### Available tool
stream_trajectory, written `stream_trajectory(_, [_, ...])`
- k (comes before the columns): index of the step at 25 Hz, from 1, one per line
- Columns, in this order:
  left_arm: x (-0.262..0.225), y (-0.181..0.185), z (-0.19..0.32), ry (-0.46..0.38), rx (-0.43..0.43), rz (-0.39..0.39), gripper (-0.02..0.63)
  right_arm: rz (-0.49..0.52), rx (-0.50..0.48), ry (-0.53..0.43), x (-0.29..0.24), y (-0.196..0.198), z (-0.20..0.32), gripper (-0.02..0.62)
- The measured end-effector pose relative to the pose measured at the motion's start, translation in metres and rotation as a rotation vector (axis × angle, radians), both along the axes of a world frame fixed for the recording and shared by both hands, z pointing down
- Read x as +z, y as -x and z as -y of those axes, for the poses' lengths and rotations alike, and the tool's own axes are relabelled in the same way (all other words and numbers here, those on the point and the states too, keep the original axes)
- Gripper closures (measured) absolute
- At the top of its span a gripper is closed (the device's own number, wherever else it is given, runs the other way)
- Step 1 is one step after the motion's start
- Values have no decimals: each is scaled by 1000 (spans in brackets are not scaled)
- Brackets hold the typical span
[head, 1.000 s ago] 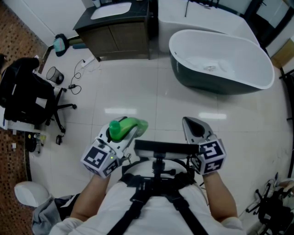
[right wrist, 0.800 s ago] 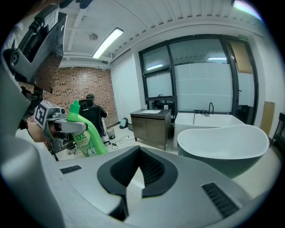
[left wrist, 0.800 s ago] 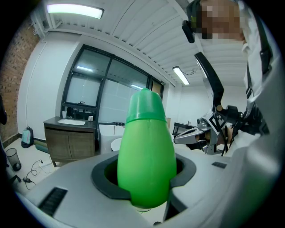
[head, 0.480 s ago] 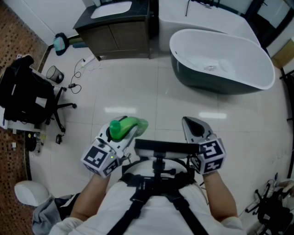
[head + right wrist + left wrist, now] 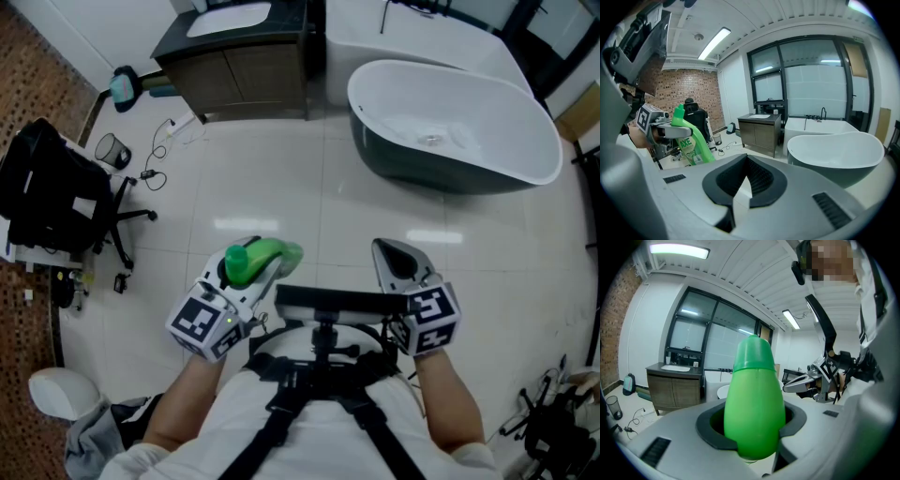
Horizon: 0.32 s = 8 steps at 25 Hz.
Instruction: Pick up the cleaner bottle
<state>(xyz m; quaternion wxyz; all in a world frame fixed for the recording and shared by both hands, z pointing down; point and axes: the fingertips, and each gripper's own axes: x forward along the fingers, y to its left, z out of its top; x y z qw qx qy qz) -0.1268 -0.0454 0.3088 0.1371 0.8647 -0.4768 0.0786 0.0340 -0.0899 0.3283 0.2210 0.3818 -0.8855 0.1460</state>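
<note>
The green cleaner bottle (image 5: 253,260) is held in the air in front of the person, its cap up and its body slanting away. My left gripper (image 5: 258,274) is shut on it, the jaws clasping the bottle's body (image 5: 753,401) from both sides. In the right gripper view the same bottle (image 5: 693,140) shows at the left with a white label, the left gripper's jaw across its neck. My right gripper (image 5: 394,258) hangs beside it at the right, shut and with nothing in it (image 5: 740,192). The two grippers are apart.
A white freestanding bathtub (image 5: 450,127) stands on the tiled floor ahead at the right. A dark vanity cabinet with a basin (image 5: 234,56) is at the back. A black office chair (image 5: 56,202), a small bin (image 5: 112,152) and cables lie to the left.
</note>
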Motion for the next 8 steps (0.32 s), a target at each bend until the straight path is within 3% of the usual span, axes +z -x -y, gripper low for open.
stream_trajectory(8, [4,-1,-2,14,2,2,425,-7,-2,5,3,-2,-2,592])
